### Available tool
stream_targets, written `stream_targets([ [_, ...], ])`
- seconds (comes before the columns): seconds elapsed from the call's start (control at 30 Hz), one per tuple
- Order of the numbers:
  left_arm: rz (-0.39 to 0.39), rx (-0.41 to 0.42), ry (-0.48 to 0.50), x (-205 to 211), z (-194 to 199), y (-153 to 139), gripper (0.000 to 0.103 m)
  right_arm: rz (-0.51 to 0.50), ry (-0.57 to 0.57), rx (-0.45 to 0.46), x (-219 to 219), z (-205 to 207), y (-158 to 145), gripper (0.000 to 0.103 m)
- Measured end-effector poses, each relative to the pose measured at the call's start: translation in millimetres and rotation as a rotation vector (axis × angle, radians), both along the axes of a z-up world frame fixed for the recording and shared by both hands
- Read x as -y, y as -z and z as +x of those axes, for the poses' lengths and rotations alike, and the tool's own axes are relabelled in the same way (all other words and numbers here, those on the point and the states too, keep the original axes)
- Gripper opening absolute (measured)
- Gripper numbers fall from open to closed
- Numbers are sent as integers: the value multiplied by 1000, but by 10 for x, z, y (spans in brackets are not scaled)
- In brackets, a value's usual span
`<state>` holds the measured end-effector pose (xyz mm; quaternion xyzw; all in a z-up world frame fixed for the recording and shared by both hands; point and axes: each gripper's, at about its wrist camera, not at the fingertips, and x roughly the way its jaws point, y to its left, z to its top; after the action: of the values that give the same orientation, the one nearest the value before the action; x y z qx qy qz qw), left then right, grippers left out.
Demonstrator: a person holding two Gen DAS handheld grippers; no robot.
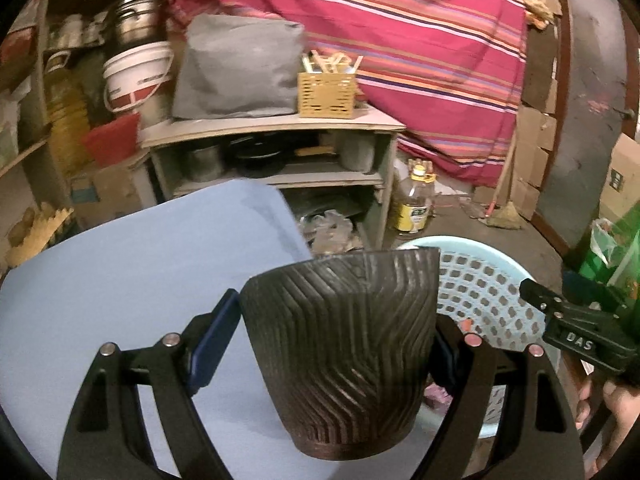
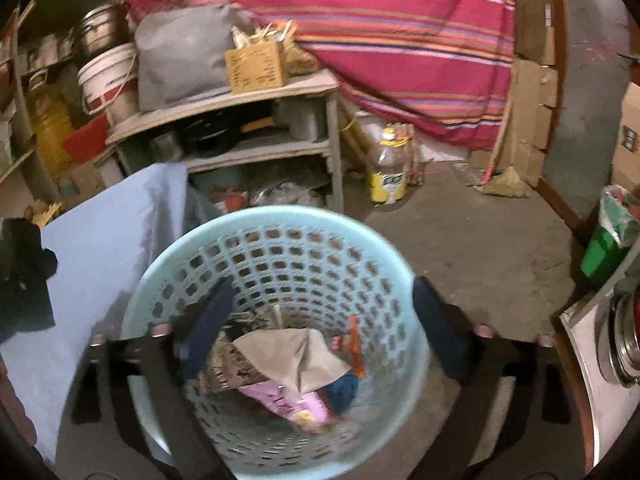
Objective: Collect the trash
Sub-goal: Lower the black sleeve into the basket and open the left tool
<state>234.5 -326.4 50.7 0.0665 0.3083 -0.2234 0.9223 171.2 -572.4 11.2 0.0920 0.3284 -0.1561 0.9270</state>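
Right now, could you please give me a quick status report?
Left tool shut on black ribbed cup. Right tool open over blue basket. Nothing blocking.

Black ribbed pot, pale-blue lattice basket, red striped cloth.

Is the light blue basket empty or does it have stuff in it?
Not empty. The light blue basket holds crumpled paper and wrappers at its bottom.

Striped cloth, shelf, oil bottle.
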Motion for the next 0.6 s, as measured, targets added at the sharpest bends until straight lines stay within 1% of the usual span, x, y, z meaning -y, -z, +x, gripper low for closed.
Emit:
stream_targets([
  [0.07, 11, -3, 20, 154, -9, 36, 82, -11, 38, 12, 103, -102, -38, 98],
  [0.2, 23, -35, 72, 469, 2, 140, 82, -20, 105, 11, 302, -256, -53, 98],
  [0.27, 17, -56, 92, 623, 5, 189, 82, 3, 135, 15, 432, -344, -34, 98],
  [0.33, 13, -74, 116, 759, 13, 236, 82, 47, 157, 23, 555, -405, -13, 98],
  [0.43, 29, -73, 133, 929, 33, 296, 82, 98, 174, 39, 660, -474, 9, 98],
  [0.5, 36, -87, 140, 967, 60, 332, 84, 96, 175, 45, 668, -493, -2, 98],
  [0.53, 37, -95, 140, 965, 72, 348, 89, 90, 174, 45, 660, -475, -12, 98],
  [0.57, 33, -96, 138, 959, 78, 357, 91, 85, 172, 43, 648, -463, -12, 98],
  [0.6, 30, -95, 136, 952, 74, 360, 91, 84, 169, 39, 635, -447, -8, 98],
])
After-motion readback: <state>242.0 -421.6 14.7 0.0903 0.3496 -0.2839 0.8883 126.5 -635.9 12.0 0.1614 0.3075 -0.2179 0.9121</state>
